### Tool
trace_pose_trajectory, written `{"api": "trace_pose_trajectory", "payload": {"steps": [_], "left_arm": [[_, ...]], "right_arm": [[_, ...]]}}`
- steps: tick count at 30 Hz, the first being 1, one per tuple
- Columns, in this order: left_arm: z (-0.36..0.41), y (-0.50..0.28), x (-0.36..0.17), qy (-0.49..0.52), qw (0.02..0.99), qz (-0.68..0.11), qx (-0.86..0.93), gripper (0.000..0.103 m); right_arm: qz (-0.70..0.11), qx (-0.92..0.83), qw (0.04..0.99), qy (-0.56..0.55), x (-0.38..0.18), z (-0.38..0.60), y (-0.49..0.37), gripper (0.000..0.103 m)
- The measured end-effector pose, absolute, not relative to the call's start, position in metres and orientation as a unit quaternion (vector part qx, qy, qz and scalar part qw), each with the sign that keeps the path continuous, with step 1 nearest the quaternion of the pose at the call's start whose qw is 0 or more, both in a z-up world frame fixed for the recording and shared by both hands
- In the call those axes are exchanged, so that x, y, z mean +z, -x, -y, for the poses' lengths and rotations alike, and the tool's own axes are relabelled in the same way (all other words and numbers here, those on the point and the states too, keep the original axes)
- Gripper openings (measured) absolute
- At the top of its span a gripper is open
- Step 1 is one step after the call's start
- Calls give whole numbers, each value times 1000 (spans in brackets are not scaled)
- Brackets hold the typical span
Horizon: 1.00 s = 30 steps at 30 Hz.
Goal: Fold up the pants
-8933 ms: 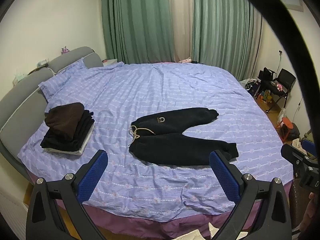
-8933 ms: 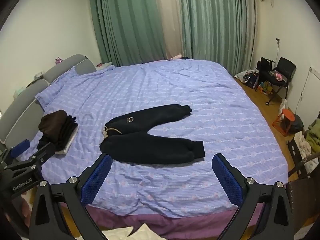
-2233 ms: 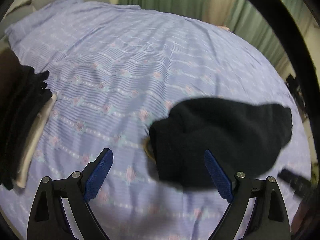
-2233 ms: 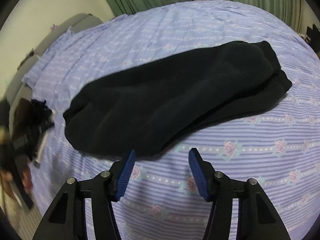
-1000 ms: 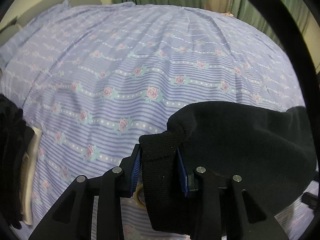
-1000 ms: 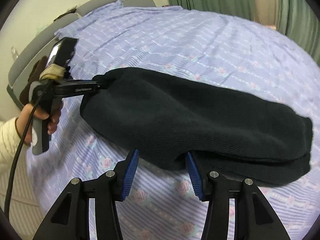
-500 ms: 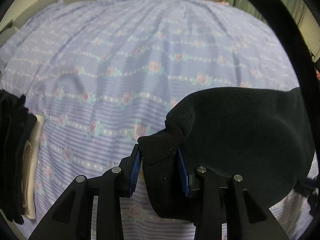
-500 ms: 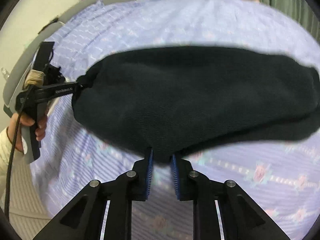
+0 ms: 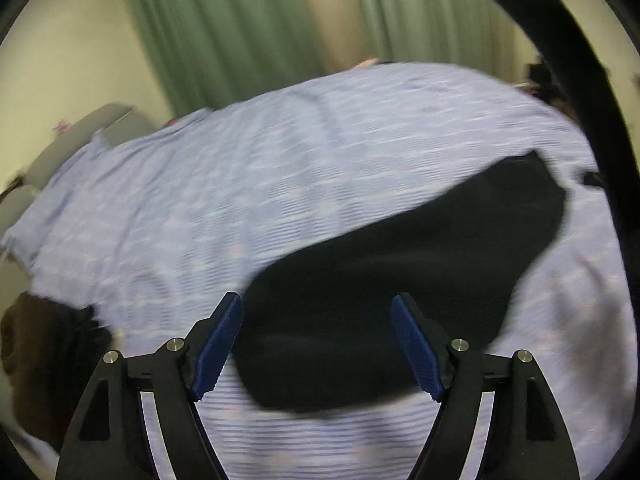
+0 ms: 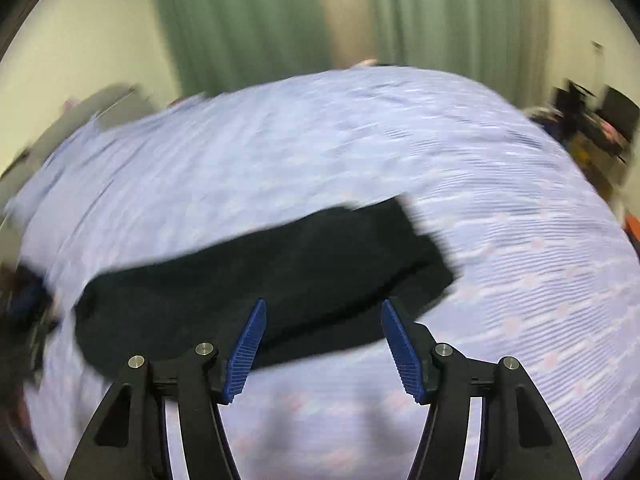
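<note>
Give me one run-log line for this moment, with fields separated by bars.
left hand-held gripper: open | right hand-held gripper: open | black pants: lying on bed, folded lengthwise, not gripped

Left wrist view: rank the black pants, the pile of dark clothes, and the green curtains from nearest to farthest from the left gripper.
From the left gripper:
1. Black pants, straight ahead between the open fingers.
2. Pile of dark clothes, off to the left on the bed.
3. Green curtains, at the far wall.

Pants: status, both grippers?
Left gripper open, right gripper open. Pants flat on bed, legs stacked. Clothes pile left, apart.
</note>
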<state>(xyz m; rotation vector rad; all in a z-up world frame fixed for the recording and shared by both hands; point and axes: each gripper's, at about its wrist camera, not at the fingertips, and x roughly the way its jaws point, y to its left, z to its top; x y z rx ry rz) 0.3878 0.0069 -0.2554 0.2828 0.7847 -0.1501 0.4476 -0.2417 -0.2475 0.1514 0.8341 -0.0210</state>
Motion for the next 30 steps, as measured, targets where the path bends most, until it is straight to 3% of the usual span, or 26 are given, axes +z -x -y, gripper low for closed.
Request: {"api": "trace_pose_trajectory", "payload": {"steps": [7,17,18,20,22,25,30], "left_arm": [[80,-385,-289,-155,898,-386,-143,76],[109,-412,-323,-184,878,-415,-149,66],[115,-413,-324,-183,878,-417,-149,65],[115,-418,-327,-174,874,-427,-152,54],[116,-419,-328,-164,870,-436,-159,43],[113,-419,-329,-154,867,-443,-166,35],[108,-420,-328,-134,865,-452,-170,36]], "right_arm": [[-423,-26,894,-144,-275,301,-488,61],[-455,-34,853,-253,-331,326,-528,60],[-456,-34,851,-257,-333,326,-530,57],[-460,-25,846,-267,-338,326,-535,32],[-466,-12,843,-270,-340,324,-537,16],[-449,-13,856,-258,-321,325,-523,12],[-422,-29,880,-214,-294,329,-495,11]]}}
